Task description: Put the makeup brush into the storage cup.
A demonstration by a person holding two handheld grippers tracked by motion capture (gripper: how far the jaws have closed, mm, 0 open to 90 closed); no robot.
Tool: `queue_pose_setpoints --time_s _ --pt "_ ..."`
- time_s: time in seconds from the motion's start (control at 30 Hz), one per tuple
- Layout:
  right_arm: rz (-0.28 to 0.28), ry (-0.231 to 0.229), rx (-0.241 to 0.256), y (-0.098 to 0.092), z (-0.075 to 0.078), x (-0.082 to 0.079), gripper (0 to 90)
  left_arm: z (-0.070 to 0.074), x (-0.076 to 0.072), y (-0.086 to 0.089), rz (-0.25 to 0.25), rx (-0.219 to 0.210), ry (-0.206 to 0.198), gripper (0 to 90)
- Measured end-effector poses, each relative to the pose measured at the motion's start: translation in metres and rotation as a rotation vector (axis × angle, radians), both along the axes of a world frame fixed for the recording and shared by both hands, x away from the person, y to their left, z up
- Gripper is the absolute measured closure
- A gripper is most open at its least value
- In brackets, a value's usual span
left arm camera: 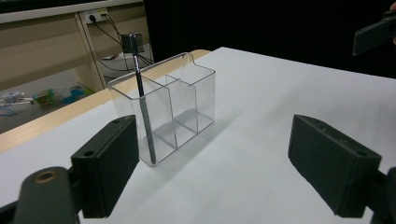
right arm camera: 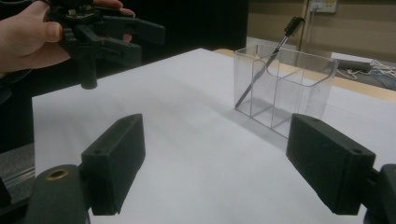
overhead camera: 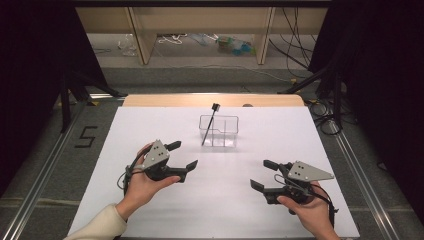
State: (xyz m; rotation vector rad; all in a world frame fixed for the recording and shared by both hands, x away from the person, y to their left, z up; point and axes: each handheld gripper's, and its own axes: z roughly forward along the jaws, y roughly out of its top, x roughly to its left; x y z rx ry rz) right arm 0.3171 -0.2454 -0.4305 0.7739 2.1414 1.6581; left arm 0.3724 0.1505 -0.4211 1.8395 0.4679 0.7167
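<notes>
white tabletop (overhead camera: 150, 210), dark room | clear two-compartment holder (overhead camera: 219, 131) near far edge, centre | thin metal brush (overhead camera: 209, 126) with black bristle head leans in its left compartment | left gripper (overhead camera: 182, 156) wide apart, empty | right gripper (overhead camera: 262, 174) wide apart, empty

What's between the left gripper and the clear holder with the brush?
Nothing: bare white table separates the left gripper from the holder, as the high view and left gripper view show.
</notes>
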Motion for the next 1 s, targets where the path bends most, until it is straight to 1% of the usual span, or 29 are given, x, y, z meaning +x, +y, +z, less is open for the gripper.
queue_pose_setpoints --time_s 0.07,0.27,0.4,0.43,0.47,0.5,0.53,0.67,0.73,0.77,0.83,0.87,0.9,0.93,1.0 --pt "0.003 -0.010 0.019 0.001 -0.001 0.001 20.7 0.001 -0.003 0.001 0.002 -0.007 0.000 16.4" --pt "0.001 -0.009 0.019 0.001 -0.001 0.001 20.7 0.000 -0.009 0.006 0.009 -0.011 -0.001 16.4" --pt "0.001 -0.010 0.019 0.001 -0.001 0.001 20.7 0.000 -0.014 0.007 0.005 -0.017 0.001 16.4" --pt "-0.001 -0.002 0.004 0.000 0.000 0.000 20.7 0.000 -0.015 0.008 0.004 -0.015 0.001 16.4" --pt "-0.001 -0.001 0.000 0.000 0.000 0.000 20.6 0.000 -0.016 0.008 0.006 -0.020 0.002 16.3" --pt "-0.002 -0.001 0.001 0.000 0.000 0.000 20.6 0.000 -0.016 0.008 0.007 -0.021 0.001 16.3" --pt "0.001 -0.009 0.019 0.001 -0.001 0.001 20.6 0.000 -0.017 0.009 0.004 -0.025 -0.002 16.4" --pt "0.001 -0.010 0.018 0.001 -0.001 0.001 20.6 0.000 -0.020 0.010 0.005 -0.021 0.002 16.3" --pt "-0.002 0.000 0.000 0.000 0.000 0.000 20.6 -0.001 -0.022 0.011 0.000 -0.020 0.004 16.3" --pt "-0.002 -0.001 0.000 0.000 0.000 0.000 20.6 -0.001 -0.023 0.011 0.001 -0.022 0.004 16.3" --pt "0.001 -0.010 0.018 0.001 -0.001 0.001 20.6 -0.001 -0.023 0.011 -0.002 -0.028 0.001 16.3" --pt "0.001 -0.010 0.018 0.001 -0.001 0.001 20.6 -0.001 -0.024 0.012 0.001 -0.024 0.003 16.3" --pt "-0.002 -0.001 0.000 0.000 0.000 0.000 20.6 -0.001 -0.025 0.012 0.003 -0.026 0.004 16.3" --pt "-0.002 -0.001 0.001 0.000 0.000 0.000 20.7 -0.001 -0.025 0.013 0.004 -0.027 0.004 16.3" --pt "0.000 -0.010 0.019 0.001 -0.001 0.001 20.6 -0.001 -0.026 0.014 0.003 -0.031 -0.002 16.3"
